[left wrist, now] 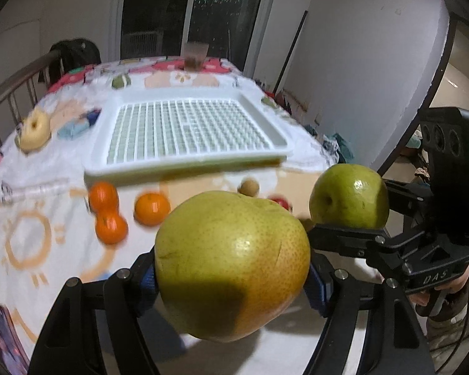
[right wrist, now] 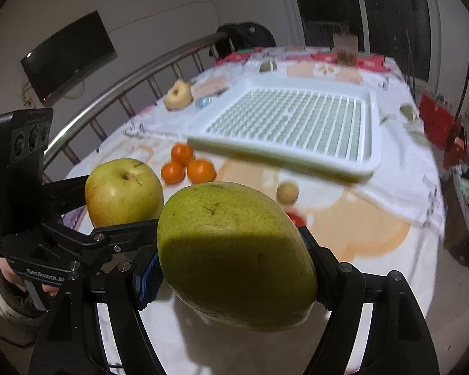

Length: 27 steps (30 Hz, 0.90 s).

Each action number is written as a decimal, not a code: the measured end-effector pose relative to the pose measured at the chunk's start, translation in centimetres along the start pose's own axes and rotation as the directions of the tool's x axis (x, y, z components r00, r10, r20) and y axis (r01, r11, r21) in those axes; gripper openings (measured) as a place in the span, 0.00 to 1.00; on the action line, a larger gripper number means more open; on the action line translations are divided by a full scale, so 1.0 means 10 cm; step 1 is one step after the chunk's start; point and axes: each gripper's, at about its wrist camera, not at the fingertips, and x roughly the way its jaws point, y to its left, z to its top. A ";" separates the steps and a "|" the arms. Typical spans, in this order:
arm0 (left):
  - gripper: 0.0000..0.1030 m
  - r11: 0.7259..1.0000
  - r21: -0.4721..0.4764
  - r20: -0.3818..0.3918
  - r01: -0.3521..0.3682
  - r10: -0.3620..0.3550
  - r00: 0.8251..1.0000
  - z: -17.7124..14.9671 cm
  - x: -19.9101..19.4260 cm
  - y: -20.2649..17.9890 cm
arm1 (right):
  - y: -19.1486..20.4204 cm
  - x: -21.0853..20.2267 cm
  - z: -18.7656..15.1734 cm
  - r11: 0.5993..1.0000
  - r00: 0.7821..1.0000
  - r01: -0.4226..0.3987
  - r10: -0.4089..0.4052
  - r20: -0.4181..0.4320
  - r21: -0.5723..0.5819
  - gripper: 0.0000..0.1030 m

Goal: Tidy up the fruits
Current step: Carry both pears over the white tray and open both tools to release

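Observation:
My left gripper [left wrist: 231, 278] is shut on a yellow-green pear [left wrist: 231, 262] and holds it above the table; the same pear shows in the right wrist view [right wrist: 123, 192]. My right gripper [right wrist: 234, 268] is shut on a greener pear [right wrist: 234, 256], which also shows in the left wrist view [left wrist: 350, 195] to the right of the left one. A white slotted tray [left wrist: 187, 162] [right wrist: 284, 156] lies ahead, with no fruit in it. Three oranges [left wrist: 109, 212] [right wrist: 187, 165] sit before its near left corner.
A small tan fruit [left wrist: 248, 187] [right wrist: 287, 192] and a red fruit [left wrist: 279, 201] lie near the tray's front edge. A pale apple [left wrist: 34, 129] [right wrist: 179, 95] sits left of the tray. A cup [left wrist: 197, 56] stands at the far end. A metal railing [right wrist: 125, 93] runs along the left side.

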 end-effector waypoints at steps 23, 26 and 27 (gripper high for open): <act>0.75 0.967 -0.206 -0.162 -0.149 0.116 0.980 1.53 1.89 1.00 | -1.44 1.43 1.60 0.959 0.968 0.243 -0.232 -0.092 0.143 0.74; 0.75 0.955 -0.245 -0.178 -0.168 0.126 0.976 1.53 2.04 1.10 | -1.53 1.60 1.62 0.948 0.956 0.283 -0.267 -0.121 0.144 0.74; 0.75 0.953 -0.243 -0.156 -0.182 0.147 0.977 1.54 2.05 1.10 | -1.55 1.64 1.63 0.946 0.955 0.286 -0.268 -0.128 0.151 0.74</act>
